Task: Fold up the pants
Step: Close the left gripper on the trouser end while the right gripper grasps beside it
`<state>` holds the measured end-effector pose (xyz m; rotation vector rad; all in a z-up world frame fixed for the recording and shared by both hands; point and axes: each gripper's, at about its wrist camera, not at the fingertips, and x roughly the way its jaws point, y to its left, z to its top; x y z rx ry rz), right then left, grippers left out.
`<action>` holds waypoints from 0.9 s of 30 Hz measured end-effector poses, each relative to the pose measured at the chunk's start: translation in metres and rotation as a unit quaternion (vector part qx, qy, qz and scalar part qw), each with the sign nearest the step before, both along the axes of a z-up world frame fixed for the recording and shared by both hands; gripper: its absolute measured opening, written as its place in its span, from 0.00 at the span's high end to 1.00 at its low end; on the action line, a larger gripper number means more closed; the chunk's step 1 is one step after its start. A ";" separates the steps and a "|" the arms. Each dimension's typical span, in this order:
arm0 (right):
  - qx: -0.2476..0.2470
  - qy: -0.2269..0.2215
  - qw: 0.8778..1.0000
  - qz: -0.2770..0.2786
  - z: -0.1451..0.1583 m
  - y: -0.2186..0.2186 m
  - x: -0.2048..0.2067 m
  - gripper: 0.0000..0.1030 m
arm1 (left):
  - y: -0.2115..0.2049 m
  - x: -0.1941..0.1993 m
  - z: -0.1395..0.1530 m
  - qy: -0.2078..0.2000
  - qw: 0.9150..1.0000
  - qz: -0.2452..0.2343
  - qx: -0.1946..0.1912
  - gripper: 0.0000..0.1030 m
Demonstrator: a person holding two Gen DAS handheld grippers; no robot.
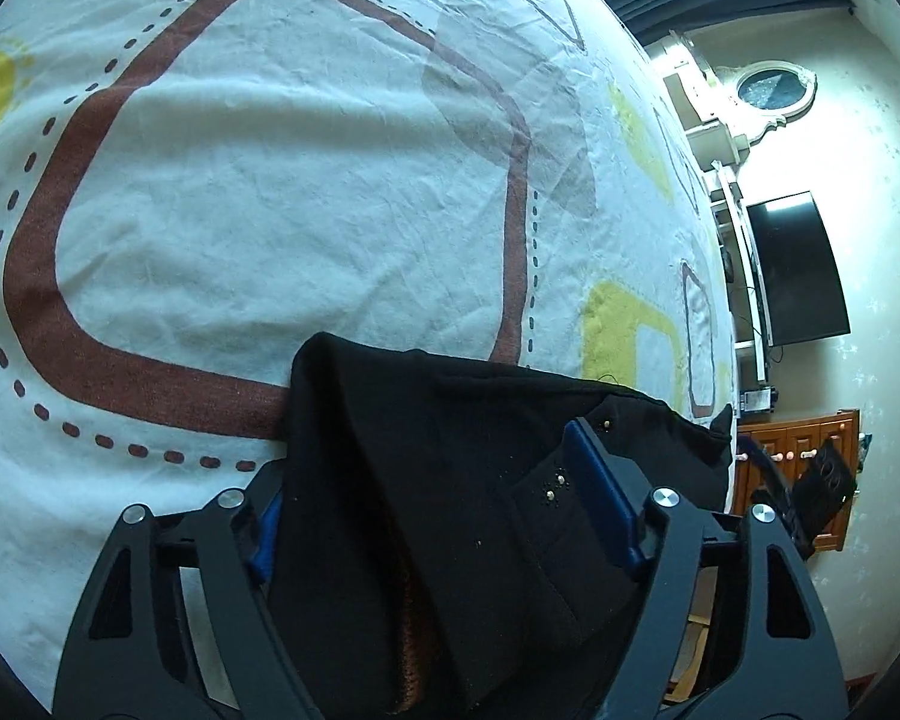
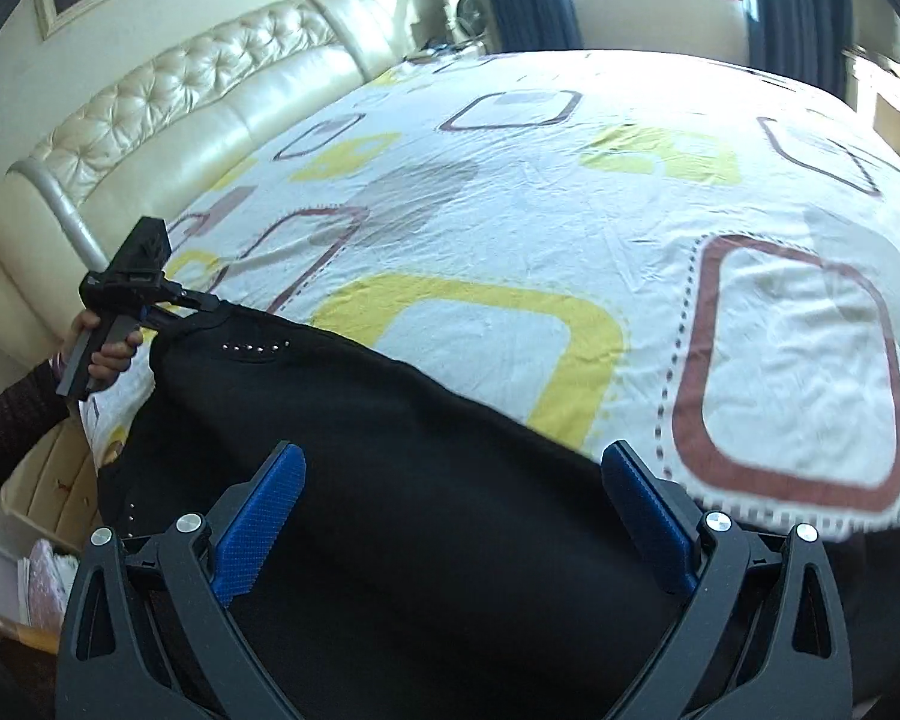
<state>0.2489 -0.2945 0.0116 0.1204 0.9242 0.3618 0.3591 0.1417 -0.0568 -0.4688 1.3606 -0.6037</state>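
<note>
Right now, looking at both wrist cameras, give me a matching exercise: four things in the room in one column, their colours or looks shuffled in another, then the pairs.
Things:
1. pants
2. headboard
3. television
4. cabinet

Looks:
A. cream, tufted
B. brown wood
C. black, small studs
D. dark blank screen

Pairs: 1-C, 2-A, 3-D, 4-B

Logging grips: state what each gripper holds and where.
Left gripper: pants' studded end sits between its jaws, grip unclear. Right gripper: open over pants, holding nothing.
</note>
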 end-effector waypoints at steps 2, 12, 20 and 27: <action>-0.049 0.033 0.998 0.036 -0.015 0.008 0.031 0.05 | -0.001 0.000 0.002 -0.011 1.000 -0.004 0.008 0.29; -0.136 0.144 0.971 0.135 -0.067 0.049 0.070 0.87 | -0.018 0.000 0.006 -0.050 0.995 -0.052 0.063 0.32; -0.155 0.099 0.977 0.106 -0.041 0.053 0.059 0.92 | -0.006 -0.002 0.015 -0.074 0.995 -0.047 0.057 0.90; -0.172 0.007 0.982 0.074 0.012 0.061 0.017 0.92 | 0.008 -0.023 0.055 -0.124 0.992 -0.038 -0.003 0.91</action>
